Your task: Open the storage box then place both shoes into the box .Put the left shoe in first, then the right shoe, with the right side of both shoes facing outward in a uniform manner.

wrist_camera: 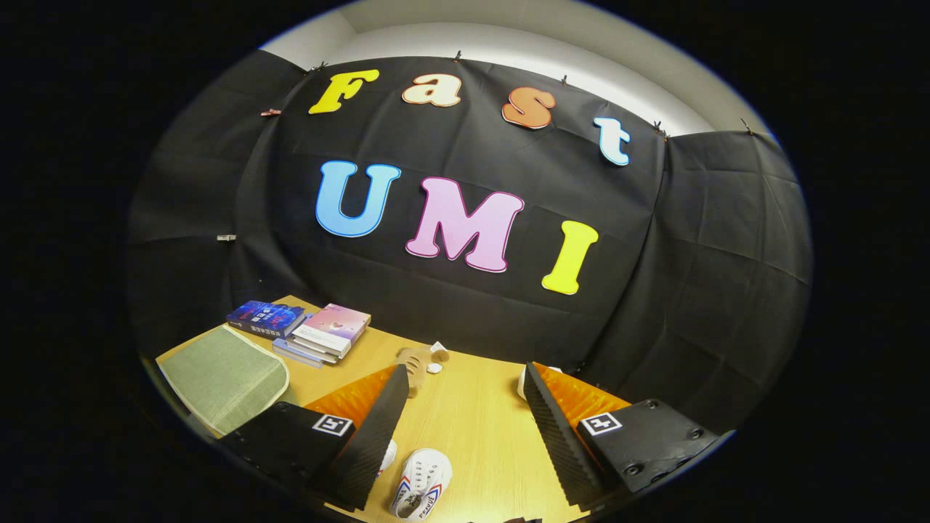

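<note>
The gripper [465, 428] is held above the wooden table [472, 414] with its 2 fingers spread wide and nothing between them. 1 small white shoe [421, 483] lies just below, between the fingers. No storage box is seen here, so it should be located and opened before any shoe is touched.

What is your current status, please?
Gripper open, holding nothing. Shoe on the table between the fingers. Books and mat off to the side.
</note>
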### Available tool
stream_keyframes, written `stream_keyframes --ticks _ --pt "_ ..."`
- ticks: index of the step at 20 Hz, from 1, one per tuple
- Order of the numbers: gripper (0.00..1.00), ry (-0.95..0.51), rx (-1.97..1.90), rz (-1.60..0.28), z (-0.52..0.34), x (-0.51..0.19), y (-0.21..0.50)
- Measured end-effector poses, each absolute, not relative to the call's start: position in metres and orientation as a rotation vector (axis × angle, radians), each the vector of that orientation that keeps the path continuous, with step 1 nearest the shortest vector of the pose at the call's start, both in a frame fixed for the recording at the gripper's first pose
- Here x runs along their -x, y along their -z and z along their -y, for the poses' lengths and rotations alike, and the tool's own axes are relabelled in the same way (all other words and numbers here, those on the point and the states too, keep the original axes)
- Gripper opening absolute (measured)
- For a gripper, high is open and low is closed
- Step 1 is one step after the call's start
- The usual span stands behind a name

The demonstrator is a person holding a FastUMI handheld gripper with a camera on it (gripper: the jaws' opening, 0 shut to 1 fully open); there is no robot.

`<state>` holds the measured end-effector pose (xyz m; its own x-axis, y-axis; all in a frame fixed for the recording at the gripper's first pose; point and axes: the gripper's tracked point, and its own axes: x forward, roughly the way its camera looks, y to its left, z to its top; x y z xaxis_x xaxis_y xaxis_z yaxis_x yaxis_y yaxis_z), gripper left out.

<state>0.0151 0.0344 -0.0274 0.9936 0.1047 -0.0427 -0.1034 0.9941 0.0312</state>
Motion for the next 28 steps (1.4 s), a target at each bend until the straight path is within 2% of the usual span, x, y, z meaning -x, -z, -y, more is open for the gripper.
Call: stream_keyframes --ticks 3,6,9,12,17,24,28 --pt "0.98 -0.434 -0.185 -0.066 -0.116 -0.006 0.025" --pt "0.98 -0.759 -0.378 -0.168 -0.186 0.019 0.035" --pt "0.98 -0.982 -0.512 -0.292 -0.229 0.036 0.055" --pt "0.98 -1.146 -0.657 -0.484 -0.265 0.043 0.09" --pt "0.98 -1.262 -0.869 -0.837 -0.312 0.041 0.153" --pt "0.98 -1.335 -1.13 -1.012 -0.341 0.038 0.185" --pt "0.95 -1.417 -1.271 -1.06 -0.355 0.047 0.178"
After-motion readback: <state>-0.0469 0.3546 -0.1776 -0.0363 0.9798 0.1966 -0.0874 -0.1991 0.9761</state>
